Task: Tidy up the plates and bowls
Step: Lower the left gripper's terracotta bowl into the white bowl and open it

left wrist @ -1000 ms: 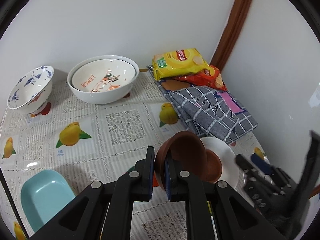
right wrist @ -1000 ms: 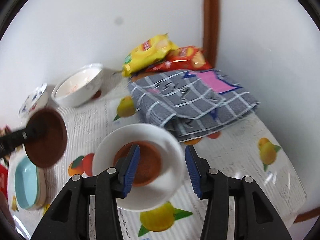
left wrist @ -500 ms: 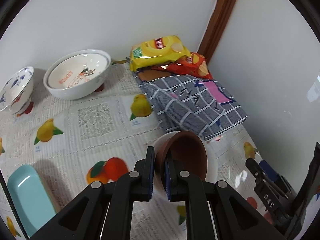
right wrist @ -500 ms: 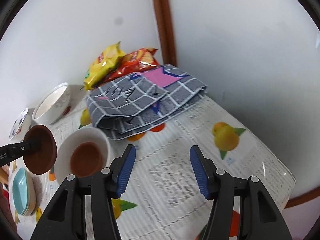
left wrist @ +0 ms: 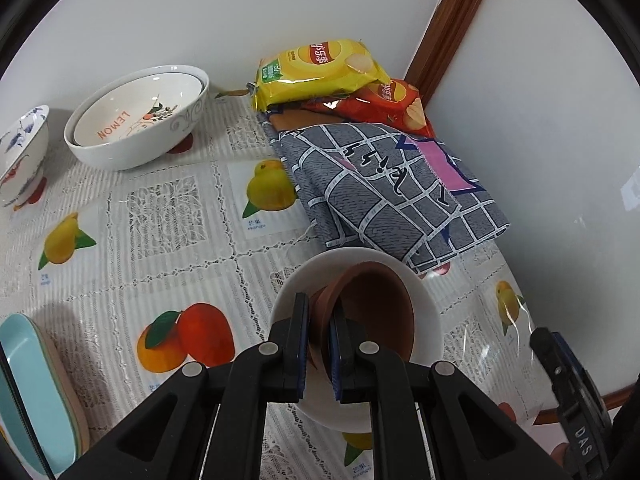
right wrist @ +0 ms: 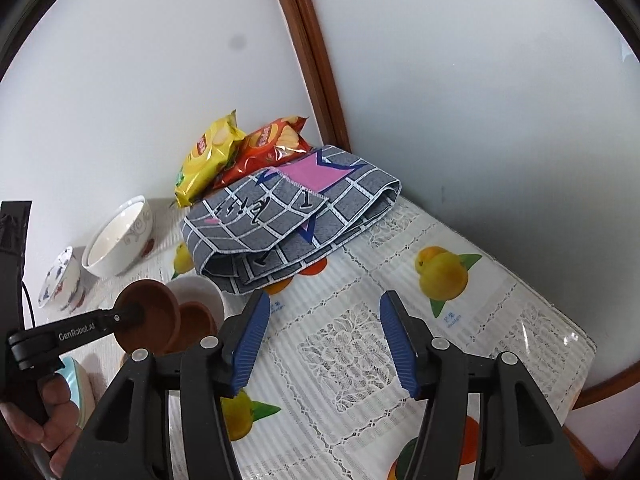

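Far left of the left hand-held gripper (left wrist: 319, 344), stacked pale-blue dishes (left wrist: 36, 392) lie at the edge of a table (left wrist: 160, 220) under a clear-covered lace cloth printed with fruit, one picture captioned "mango". Beyond them stands a footed bowl painted with blue birds (left wrist: 22, 160), then a white bowl (left wrist: 136, 136) nesting a second lettered "LEMON" in orange. The left hand-held gripper, its arm marked "CenRobot.AI" in the right wrist view, pinches the rim of a matte brown bowl (left wrist: 368, 312), tilted and held over a glossy white bowl (left wrist: 360, 268) in which a second brown bowl (right wrist: 196, 320) sits. Ahead and to the right lies a folded grey checked cloth (left wrist: 384, 184) with a pink patch, touching the white bowl's far rim; behind it, in the corner, a yellow chip bag (left wrist: 320, 68) rests on a red one (left wrist: 384, 108), both with Chinese lettering too small to read. The right hand-held gripper (right wrist: 324, 340), blue-padded, is spread wide above bare tablecloth, holding nothing.
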{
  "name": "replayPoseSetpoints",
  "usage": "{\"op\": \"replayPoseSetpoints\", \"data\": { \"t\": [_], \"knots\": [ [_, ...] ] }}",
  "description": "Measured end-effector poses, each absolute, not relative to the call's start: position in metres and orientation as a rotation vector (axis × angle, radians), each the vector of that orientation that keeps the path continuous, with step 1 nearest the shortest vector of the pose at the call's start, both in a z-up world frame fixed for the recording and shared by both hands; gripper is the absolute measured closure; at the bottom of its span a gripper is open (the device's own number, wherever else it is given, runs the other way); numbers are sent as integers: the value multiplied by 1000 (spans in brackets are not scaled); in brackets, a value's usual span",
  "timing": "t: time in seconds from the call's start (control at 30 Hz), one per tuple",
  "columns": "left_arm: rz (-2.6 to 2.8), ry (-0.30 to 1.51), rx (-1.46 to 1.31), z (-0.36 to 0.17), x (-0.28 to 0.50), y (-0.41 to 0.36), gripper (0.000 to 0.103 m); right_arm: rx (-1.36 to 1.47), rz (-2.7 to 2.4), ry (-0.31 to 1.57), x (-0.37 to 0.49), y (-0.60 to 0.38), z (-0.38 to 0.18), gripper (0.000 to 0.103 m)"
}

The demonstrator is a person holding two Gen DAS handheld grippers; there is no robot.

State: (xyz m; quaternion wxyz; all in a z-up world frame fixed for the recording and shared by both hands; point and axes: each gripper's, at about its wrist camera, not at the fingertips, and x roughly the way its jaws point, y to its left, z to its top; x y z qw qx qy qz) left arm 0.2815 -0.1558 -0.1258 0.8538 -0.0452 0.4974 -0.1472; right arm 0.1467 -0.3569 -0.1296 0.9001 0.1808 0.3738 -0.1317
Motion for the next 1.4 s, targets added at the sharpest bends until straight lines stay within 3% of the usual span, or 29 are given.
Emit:
{"op": "replayPoseSetpoints", "data": {
  "t": [1.4],
  "knots": [
    [-296, 1124, -185, -157, 292, -156, 91, 262, -276, 861, 155, -336, -141, 45]
  ]
}}
